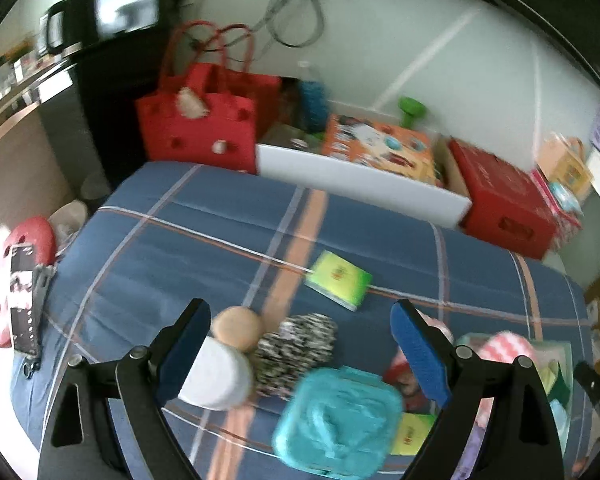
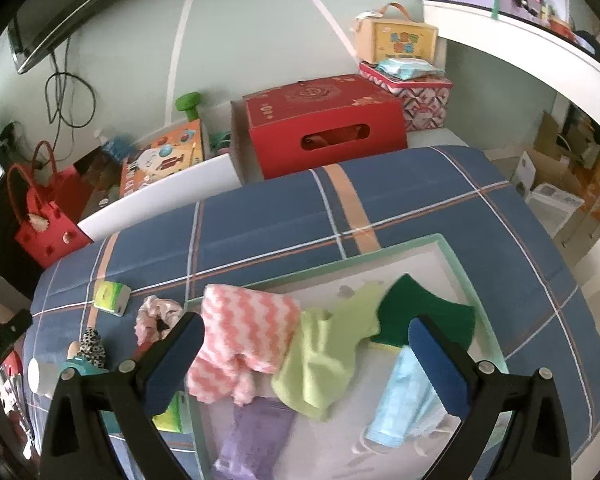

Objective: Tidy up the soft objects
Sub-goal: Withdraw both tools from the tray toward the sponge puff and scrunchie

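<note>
My left gripper [image 1: 300,344] is open above a pile on the blue plaid bed [image 1: 204,232]: a teal lidded box [image 1: 336,416], a black-and-white patterned soft piece [image 1: 296,344], a white cylinder [image 1: 216,376], a tan ball [image 1: 238,328]. A green tissue pack [image 1: 340,280] lies beyond. My right gripper [image 2: 308,360] is open over a green-rimmed tray [image 2: 448,248] holding a pink-white cloth [image 2: 240,340], a light green cloth [image 2: 324,364], a dark green sponge [image 2: 420,312], a light blue cloth [image 2: 404,400] and a purple cloth [image 2: 256,436].
A red box [image 2: 324,128], a toy box [image 2: 164,160], a white board [image 1: 360,184] and a red tote bag [image 1: 204,120] stand behind the bed. A pink scrunchie [image 2: 156,316] and tissue pack [image 2: 112,296] lie left of the tray.
</note>
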Available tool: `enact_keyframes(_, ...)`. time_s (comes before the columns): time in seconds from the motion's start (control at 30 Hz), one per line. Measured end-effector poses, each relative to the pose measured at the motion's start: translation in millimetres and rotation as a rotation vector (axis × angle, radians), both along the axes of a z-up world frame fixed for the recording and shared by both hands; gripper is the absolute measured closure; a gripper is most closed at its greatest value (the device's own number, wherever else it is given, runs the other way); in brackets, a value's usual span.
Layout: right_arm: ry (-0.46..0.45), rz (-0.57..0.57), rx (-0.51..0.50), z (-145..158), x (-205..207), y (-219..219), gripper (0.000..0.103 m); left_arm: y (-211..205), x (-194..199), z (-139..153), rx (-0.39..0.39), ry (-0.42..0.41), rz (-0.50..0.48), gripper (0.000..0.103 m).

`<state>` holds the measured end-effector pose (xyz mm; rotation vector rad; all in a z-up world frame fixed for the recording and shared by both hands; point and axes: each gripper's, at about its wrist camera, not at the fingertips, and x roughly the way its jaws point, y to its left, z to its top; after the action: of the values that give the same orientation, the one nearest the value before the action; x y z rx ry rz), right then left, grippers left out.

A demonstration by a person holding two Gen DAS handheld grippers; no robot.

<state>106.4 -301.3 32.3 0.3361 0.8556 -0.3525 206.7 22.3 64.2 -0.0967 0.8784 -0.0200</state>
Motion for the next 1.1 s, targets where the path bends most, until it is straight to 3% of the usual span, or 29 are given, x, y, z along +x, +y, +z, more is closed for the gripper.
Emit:
enact_keyframes(0.1,-0.013,0.047,0.013,-0.2,7.6,15.6,0.000,31.4,0.6,2.9,-0.012,-0.019,0.074,0.011)
enact_keyframes(0.3,-0.021,0.169,0.058,-5.4,28.7,63.4,0.000,83.7,-4.6,4.3,0.049,-0.057,0.226,0.011)
enact_keyframes(0.53,-0.012,0.302,0.080,-15.0,51.0,116.3,0.000,129.5,-9.2,-3.1,-0.013,-0.050,0.313,0.011)
enact_keyframes(0.83,0.025,0.307,0.102,-35.1,73.0,123.5,0.000,124.7,15.4,-29.6,-0.028,0.043,0.226,0.011)
enact_keyframes(1.1,0.052,0.325,0.106,-51.5,96.5,128.4,0.000,125.1,48.1,-60.5,-0.124,0.170,0.158,0.011)
